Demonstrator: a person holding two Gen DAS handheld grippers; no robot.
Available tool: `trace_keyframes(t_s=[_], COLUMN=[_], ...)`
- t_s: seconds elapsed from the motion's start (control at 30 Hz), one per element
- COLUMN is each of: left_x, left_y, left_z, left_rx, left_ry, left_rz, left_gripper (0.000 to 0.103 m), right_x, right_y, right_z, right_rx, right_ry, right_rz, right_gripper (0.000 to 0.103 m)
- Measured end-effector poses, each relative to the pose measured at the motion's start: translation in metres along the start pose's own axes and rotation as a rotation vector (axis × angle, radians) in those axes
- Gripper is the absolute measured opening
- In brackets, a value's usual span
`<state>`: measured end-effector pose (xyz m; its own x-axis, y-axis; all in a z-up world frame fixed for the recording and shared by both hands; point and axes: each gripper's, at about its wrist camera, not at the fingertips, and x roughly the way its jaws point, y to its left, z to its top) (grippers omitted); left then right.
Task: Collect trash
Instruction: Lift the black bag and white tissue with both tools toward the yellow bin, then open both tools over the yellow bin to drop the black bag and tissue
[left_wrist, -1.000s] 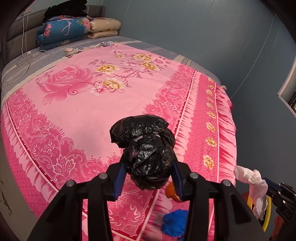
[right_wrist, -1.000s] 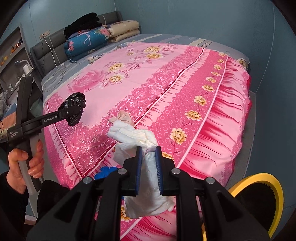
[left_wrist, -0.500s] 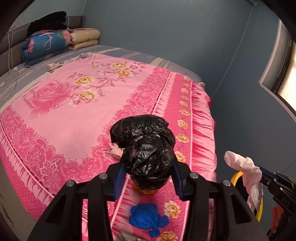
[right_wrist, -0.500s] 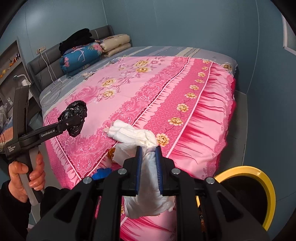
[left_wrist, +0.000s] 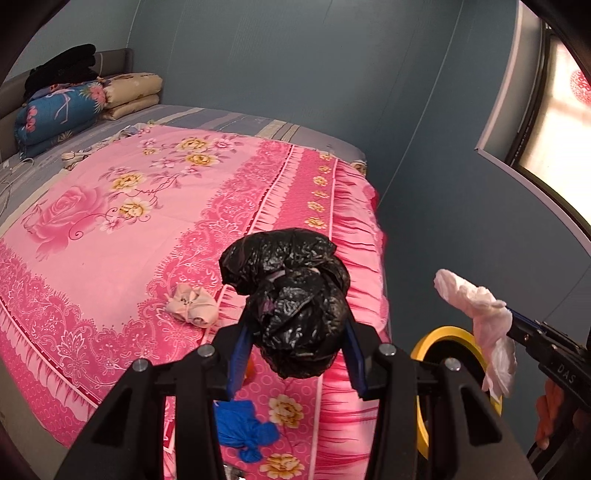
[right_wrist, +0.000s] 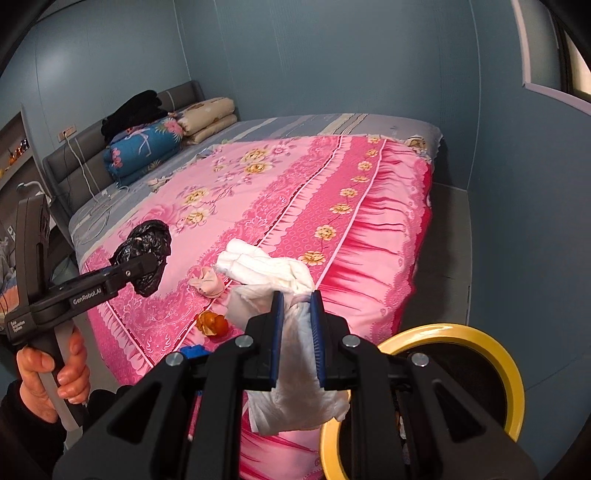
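Both tongs grip trash: left tongs (left_wrist: 295, 354) a black bag (left_wrist: 291, 299), right tongs (right_wrist: 297, 332) a white wad (right_wrist: 280, 295) whose loose tail could miss the yellow bin (right_wrist: 491, 354).

Crumpled cloth (right_wrist: 207, 283), peel (right_wrist: 212, 323), glove (left_wrist: 245, 432) on bed (right_wrist: 258, 206) near foot edge; bin (right_wrist: 476, 334) on floor right of bed; folded quilts (right_wrist: 147, 149) at headboard.

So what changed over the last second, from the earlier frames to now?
Both grippers swung from over the bed toward the yellow-rimmed bin, which shows more fully. Unchanged: left gripper clamps the black bag, right gripper the white tissue; beige wad still on the bedspread.
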<state>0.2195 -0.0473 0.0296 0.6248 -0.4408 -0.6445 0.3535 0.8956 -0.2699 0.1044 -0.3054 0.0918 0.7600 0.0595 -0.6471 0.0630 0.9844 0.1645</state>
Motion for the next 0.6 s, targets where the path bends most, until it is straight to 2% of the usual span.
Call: trace_keyframes(t_s=[0.6], left_x=[0.006], left_y=[-0.107], left_z=[-0.028], left_rx=[0.139], left_ry=[0.037], left_rz=[-0.166], left_gripper=[0.041], right_x=[-0.047], right_y=[-0.059], right_z=[-0.006], right_rx=[0.141], right_ry=[-0.065], right_rz=[-0.082], right_gripper=[0.015])
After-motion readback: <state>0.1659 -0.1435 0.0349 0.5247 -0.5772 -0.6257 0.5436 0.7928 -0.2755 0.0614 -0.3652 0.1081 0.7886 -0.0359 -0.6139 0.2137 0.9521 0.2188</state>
